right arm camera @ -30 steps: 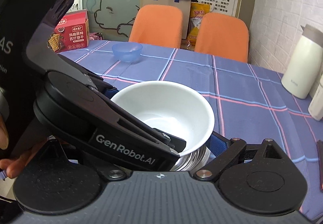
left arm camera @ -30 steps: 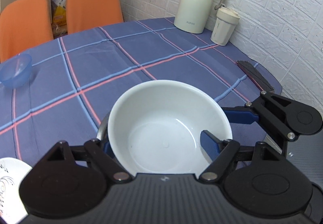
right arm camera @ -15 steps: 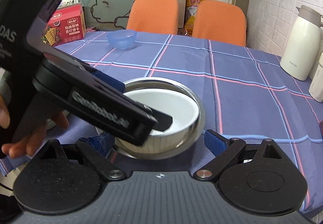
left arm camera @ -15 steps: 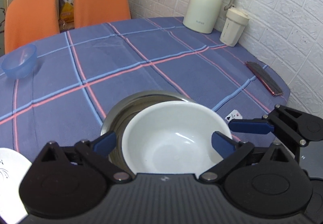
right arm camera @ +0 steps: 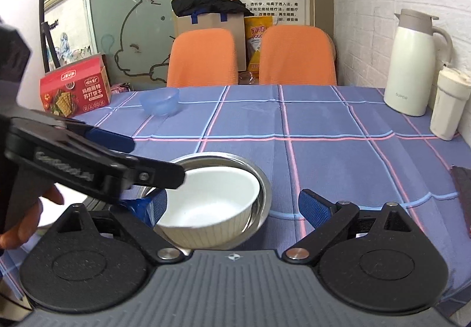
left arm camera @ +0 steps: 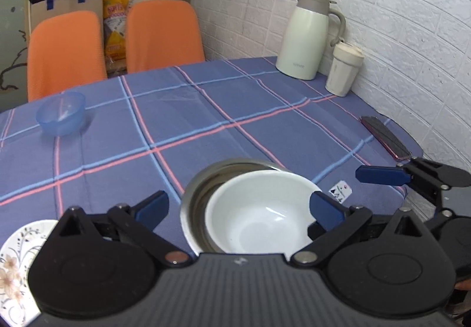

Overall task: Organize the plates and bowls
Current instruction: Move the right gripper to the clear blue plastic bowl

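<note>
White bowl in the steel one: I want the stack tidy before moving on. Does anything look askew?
Yes. The white bowl sits tilted and off-centre in the steel bowl, leaning toward the near side rather than nesting flat. Both grippers are open and clear of it. Nothing looks spilled or damaged.

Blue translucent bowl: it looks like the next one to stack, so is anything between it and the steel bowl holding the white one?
Nothing visible: only bare checked tablecloth lies between the blue translucent bowl and the steel bowl.
</note>
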The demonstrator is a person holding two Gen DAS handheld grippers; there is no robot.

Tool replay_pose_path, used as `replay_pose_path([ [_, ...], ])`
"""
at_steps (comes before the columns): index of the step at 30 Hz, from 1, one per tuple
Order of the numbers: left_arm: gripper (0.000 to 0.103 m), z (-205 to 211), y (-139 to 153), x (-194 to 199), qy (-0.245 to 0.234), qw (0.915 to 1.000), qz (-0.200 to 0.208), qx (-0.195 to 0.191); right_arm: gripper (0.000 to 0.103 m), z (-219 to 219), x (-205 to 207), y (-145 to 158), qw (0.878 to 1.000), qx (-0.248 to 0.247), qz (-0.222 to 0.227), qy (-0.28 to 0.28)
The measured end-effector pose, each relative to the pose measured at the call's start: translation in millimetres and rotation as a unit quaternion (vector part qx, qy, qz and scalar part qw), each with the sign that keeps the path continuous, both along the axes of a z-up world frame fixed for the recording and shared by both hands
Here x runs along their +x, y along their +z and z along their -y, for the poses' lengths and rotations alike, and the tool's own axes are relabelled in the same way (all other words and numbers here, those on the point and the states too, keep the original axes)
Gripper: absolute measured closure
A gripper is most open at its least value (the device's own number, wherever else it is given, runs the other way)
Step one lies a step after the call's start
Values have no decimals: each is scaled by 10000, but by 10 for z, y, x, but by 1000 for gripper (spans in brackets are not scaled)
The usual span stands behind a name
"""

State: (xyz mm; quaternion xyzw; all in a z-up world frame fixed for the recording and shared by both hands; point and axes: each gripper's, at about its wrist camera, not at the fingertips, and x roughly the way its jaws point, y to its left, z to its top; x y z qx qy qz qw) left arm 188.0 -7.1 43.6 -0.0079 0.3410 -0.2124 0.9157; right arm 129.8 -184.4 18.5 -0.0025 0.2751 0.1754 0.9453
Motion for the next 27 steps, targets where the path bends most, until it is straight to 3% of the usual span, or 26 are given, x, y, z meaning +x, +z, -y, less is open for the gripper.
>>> replay_pose_path([
  [10,2,-122,5,45,152,9999,-19,-24,19,87,81,-193,9990,86,-393,-190],
  [14,2,-160,26,39,190,9998,44,-8,19,122,48,-122,9992,183,-279,-220],
  [19,2,-239,5,45,262,9996,29,30,19,169,-27,-74,9980,459,-265,-330],
  [24,2,-342,-46,43,317,9994,-18,134,19,165,-14,-144,9934,901,-582,-398],
  [27,2,-442,-31,48,374,9992,38,146,19,85,75,-83,9925,912,-730,-371],
])
